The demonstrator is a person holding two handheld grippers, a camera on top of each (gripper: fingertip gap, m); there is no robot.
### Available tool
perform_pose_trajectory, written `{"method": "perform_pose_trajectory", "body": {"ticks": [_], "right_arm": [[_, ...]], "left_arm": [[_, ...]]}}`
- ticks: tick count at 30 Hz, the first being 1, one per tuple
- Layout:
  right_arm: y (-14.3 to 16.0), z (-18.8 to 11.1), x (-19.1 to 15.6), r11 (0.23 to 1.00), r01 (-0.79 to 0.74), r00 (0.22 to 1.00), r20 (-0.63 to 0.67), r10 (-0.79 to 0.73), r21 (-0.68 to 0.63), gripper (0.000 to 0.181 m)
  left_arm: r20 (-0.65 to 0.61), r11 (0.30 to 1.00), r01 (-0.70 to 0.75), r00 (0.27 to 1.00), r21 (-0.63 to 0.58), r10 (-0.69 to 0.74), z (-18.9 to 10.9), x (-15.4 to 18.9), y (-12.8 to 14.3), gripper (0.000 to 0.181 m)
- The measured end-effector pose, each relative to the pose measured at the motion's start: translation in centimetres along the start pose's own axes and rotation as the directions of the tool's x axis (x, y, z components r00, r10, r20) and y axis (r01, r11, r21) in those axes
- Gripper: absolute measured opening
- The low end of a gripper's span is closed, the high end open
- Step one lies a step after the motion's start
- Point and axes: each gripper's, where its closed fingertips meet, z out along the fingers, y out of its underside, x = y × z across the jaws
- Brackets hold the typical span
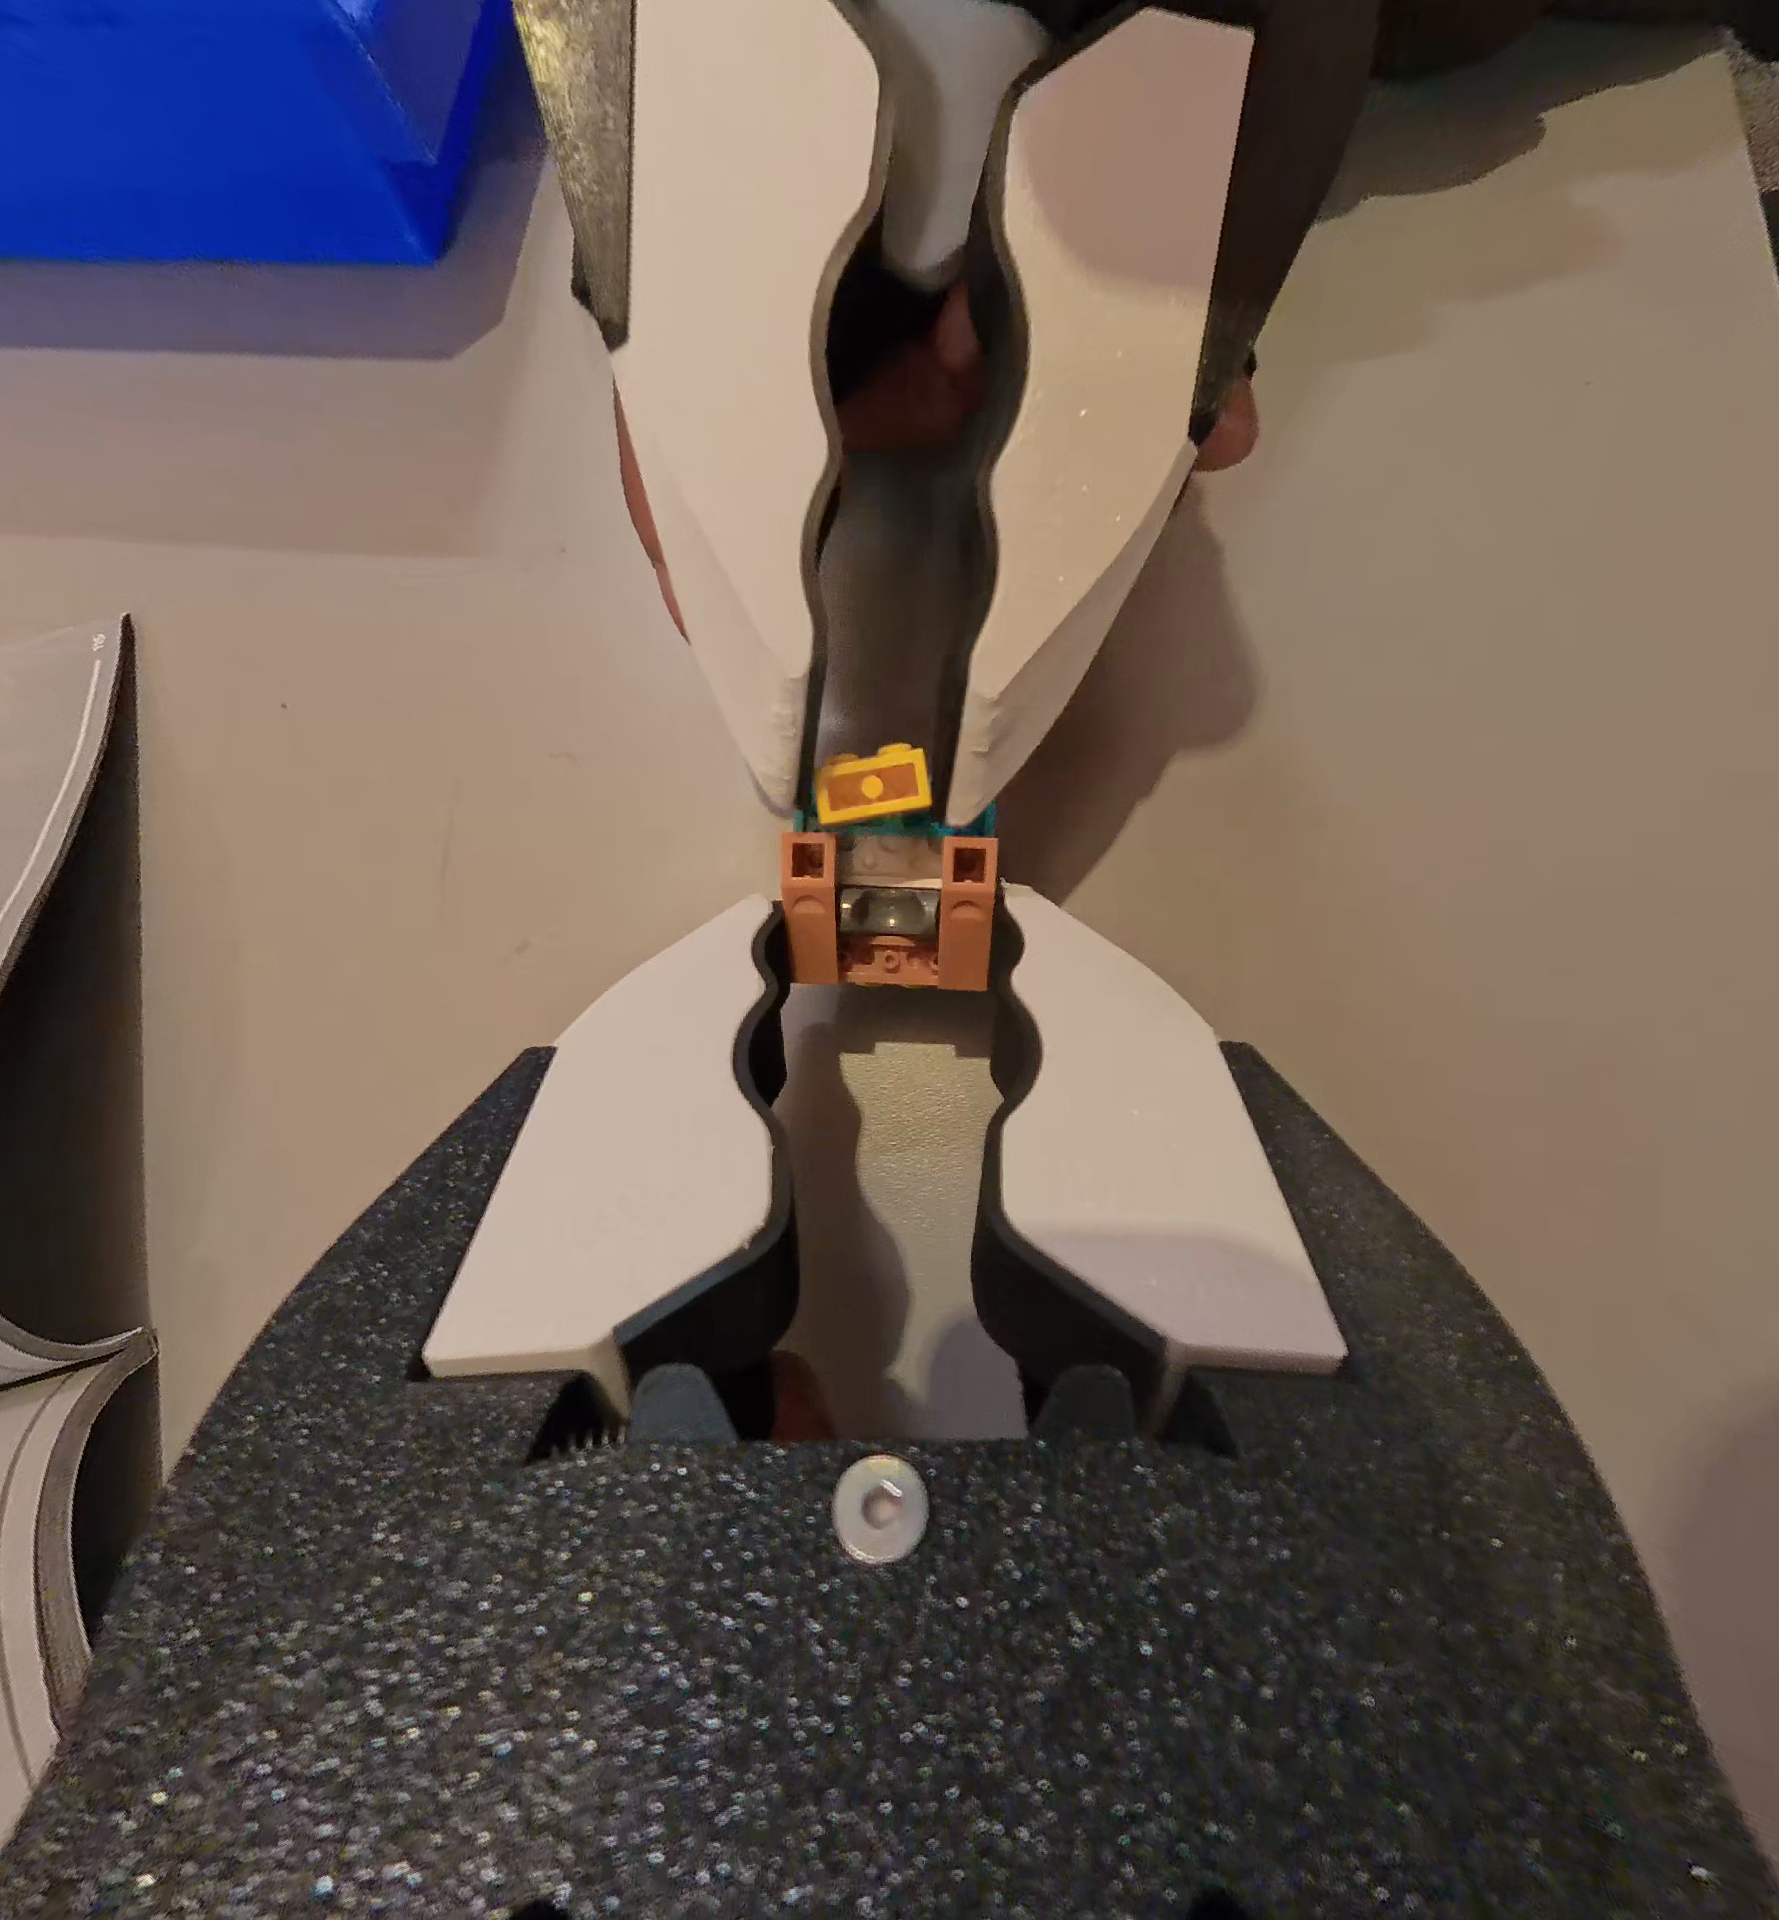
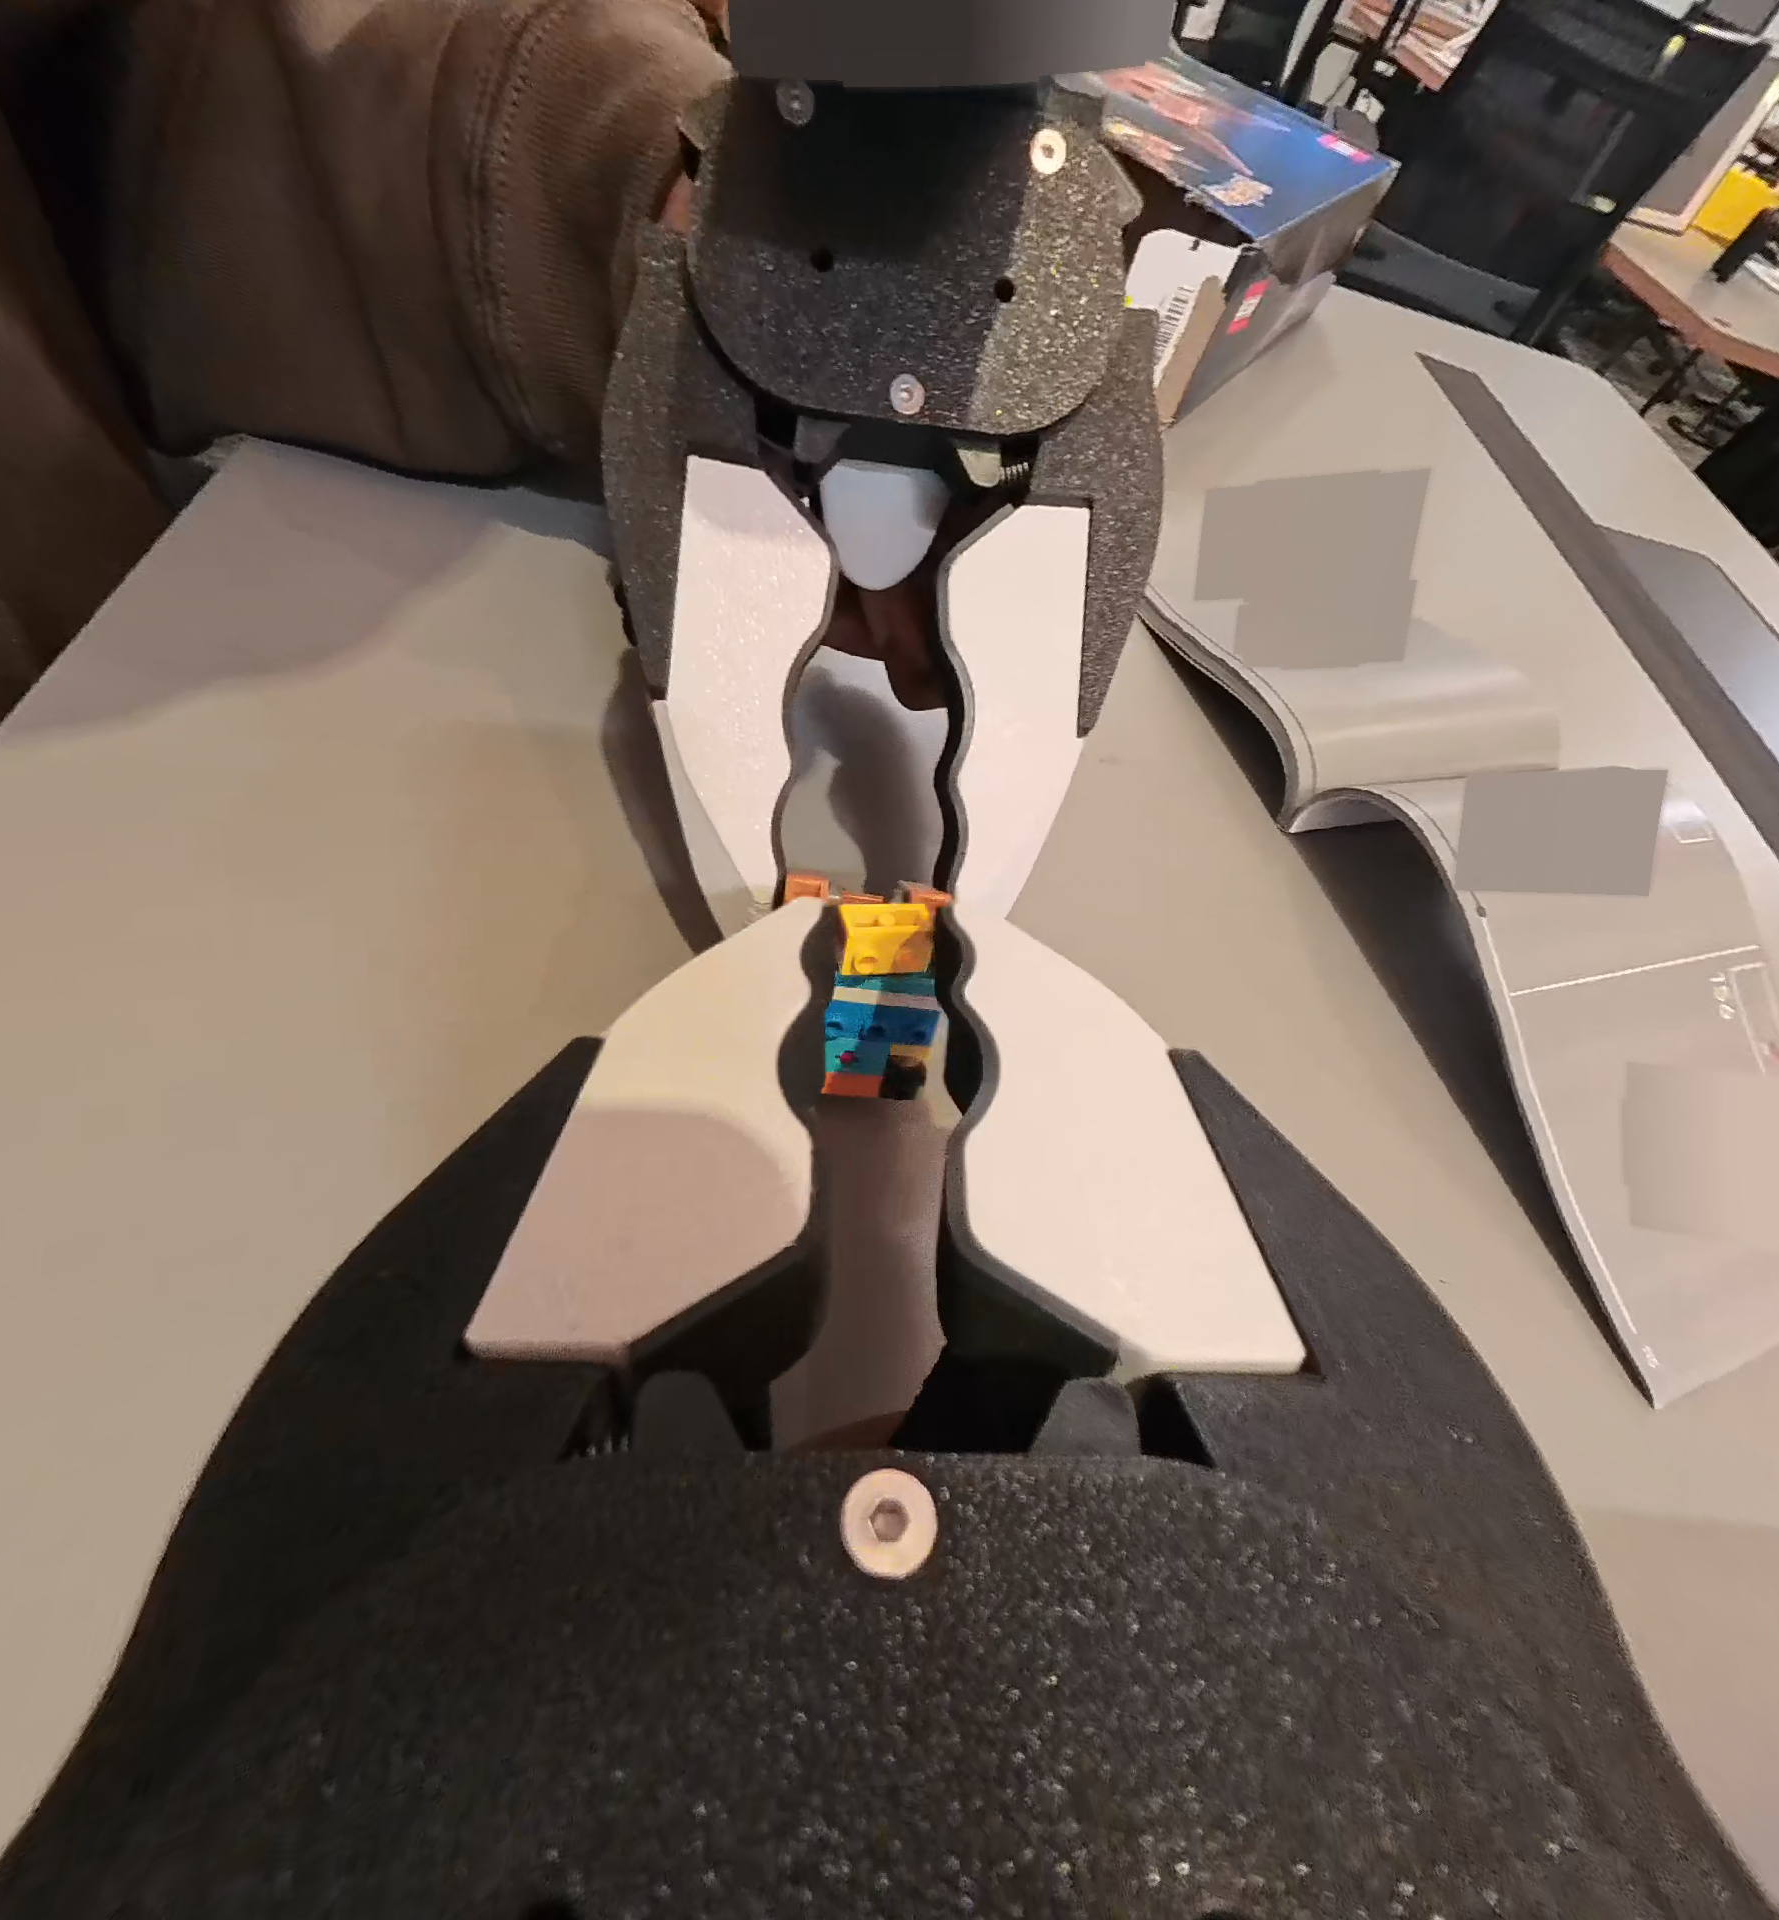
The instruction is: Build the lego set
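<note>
In the left wrist view my left gripper [image 1: 890,930] is shut on a tan-brown lego assembly [image 1: 890,920] with a clear piece in its middle. My right gripper [image 1: 874,805] comes in from the far side, tip to tip with it. It is shut on a teal, blue and orange assembly [image 2: 877,1023] with a yellow brick [image 1: 872,788] at its front end. The yellow brick touches the top of the brown assembly. In the right wrist view my right gripper [image 2: 880,920] holds the yellow brick [image 2: 880,925] against the brown pieces [image 2: 812,888] held in my left gripper [image 2: 859,883].
Both grippers hover over a grey table [image 1: 1487,935]. An open instruction booklet [image 2: 1487,831] lies to one side and also shows in the left wrist view [image 1: 12,1039]. A blue box [image 1: 189,125] and a lego box [image 2: 1249,208] stand at the back. A person's brown sleeve [image 2: 345,208] is behind the left gripper. Only a small space, under 4 cm, lies between the two pairs of fingers.
</note>
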Motion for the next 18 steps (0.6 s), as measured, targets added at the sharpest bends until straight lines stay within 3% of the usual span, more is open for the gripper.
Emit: {"method": "perform_pose_trajectory", "body": {"ticks": [18], "right_arm": [[0.21, 0.09, -0.28, 1.0, -0.014, 1.0, 0.001, 0.014, -0.01, 0.023]], "left_arm": [[0.004, 1.0, 0.007, 1.0, 0.003, -0.007, -0.01, -0.16, 0.01, 0.037]]}}
